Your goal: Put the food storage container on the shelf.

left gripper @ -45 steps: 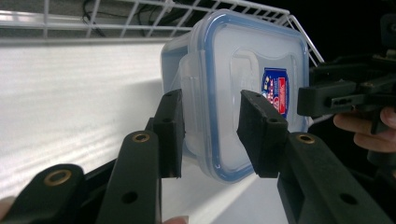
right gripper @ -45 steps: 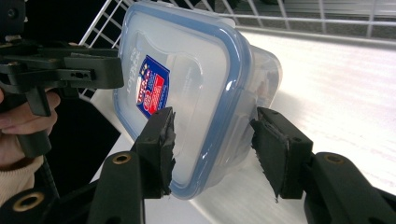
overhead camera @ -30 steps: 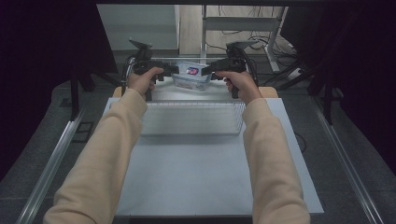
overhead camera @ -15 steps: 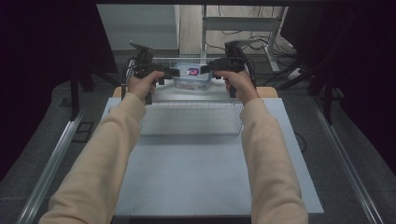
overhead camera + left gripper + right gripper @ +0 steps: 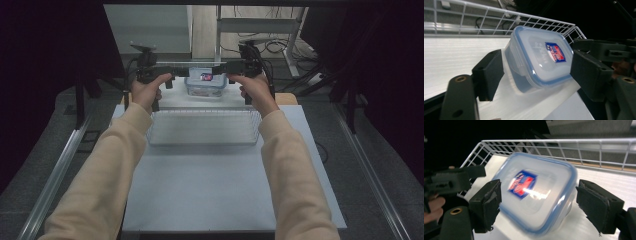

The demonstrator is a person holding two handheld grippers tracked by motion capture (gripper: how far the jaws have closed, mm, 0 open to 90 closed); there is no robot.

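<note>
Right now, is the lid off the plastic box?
No, the blue-rimmed lid sits closed on the plastic box, its red and blue sticker facing up.

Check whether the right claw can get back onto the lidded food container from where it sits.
Probably yes. The right claw has just been opening, and its jaws flank the food container without pressing it; nothing lies between them and the box.

I can't read any text from here. The one label I see is a blue and red sticker [image 5: 555, 52] on the lid of the clear container [image 5: 537, 58] (toward its two o'clock corner), its print too small and blurred.
</note>
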